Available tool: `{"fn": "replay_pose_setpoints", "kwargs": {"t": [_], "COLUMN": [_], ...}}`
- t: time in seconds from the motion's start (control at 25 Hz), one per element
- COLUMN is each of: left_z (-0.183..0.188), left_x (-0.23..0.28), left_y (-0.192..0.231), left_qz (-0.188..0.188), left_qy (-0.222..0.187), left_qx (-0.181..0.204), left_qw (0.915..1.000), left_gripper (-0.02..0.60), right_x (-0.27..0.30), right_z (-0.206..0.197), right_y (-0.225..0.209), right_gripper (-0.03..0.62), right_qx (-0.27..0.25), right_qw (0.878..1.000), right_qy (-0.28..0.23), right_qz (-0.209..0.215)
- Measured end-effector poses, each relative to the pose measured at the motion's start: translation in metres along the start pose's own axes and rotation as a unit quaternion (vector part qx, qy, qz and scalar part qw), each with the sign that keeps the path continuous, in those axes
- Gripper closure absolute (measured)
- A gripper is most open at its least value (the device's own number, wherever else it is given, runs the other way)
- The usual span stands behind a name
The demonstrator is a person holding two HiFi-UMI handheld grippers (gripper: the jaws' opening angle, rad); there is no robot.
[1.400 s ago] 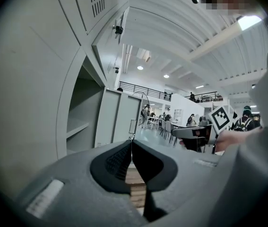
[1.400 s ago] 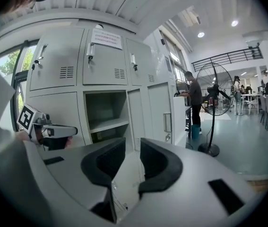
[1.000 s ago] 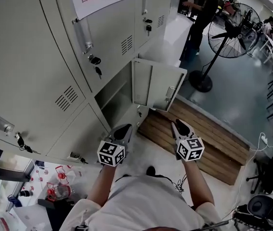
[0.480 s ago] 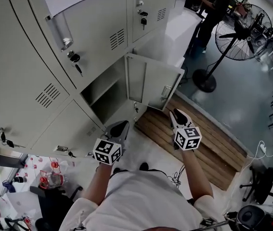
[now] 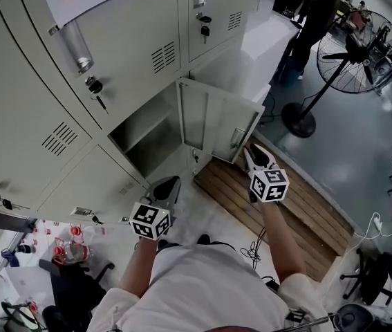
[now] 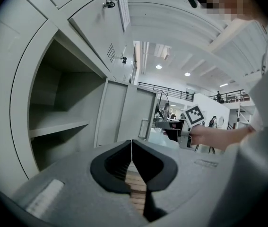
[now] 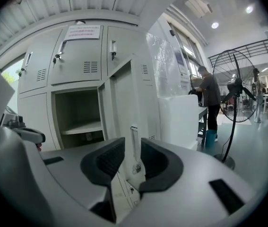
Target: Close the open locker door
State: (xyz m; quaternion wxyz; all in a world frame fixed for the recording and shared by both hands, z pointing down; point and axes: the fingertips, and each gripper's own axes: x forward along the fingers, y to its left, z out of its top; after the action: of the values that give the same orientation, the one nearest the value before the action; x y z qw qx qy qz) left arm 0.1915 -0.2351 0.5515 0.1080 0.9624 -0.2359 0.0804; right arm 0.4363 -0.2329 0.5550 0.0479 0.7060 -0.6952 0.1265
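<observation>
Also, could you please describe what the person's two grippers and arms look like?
Both the left gripper and right gripper have grey bodies, black ribbed jaw pads and a cube of black-and-white square markers at the back. The person wears a light short-sleeved shirt.

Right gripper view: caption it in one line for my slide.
Right tool, jaws apart, aimed at the pale vertical handle of the open grey metal locker door.

Light: we get bright, even ceiling lights (image 7: pixel 214 25)
Shadow: open locker (image 5: pixel 144 133) dim inside
Edges: our gripper views bend hard, corners black
</observation>
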Motion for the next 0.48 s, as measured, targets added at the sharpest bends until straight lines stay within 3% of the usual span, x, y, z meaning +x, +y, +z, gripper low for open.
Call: {"fn": "replay_pose_setpoints", "kwargs": {"t": [0.48], "left_z": [0.003], "left_x": [0.015], "left_y": [0.013], "left_qz": [0.031], "left_qy": [-0.002], "left_qx": [-0.010], "left_qw": [0.9995], "left_gripper": [0.566], "right_x": [0.031], "right_z": [0.013], "right_y": [-0.018], "right_gripper": [0.463], "right_qx": [-0.010], "right_qw": [0.999], "right_qy": [-0.009], "right_qz": [0.038]}}
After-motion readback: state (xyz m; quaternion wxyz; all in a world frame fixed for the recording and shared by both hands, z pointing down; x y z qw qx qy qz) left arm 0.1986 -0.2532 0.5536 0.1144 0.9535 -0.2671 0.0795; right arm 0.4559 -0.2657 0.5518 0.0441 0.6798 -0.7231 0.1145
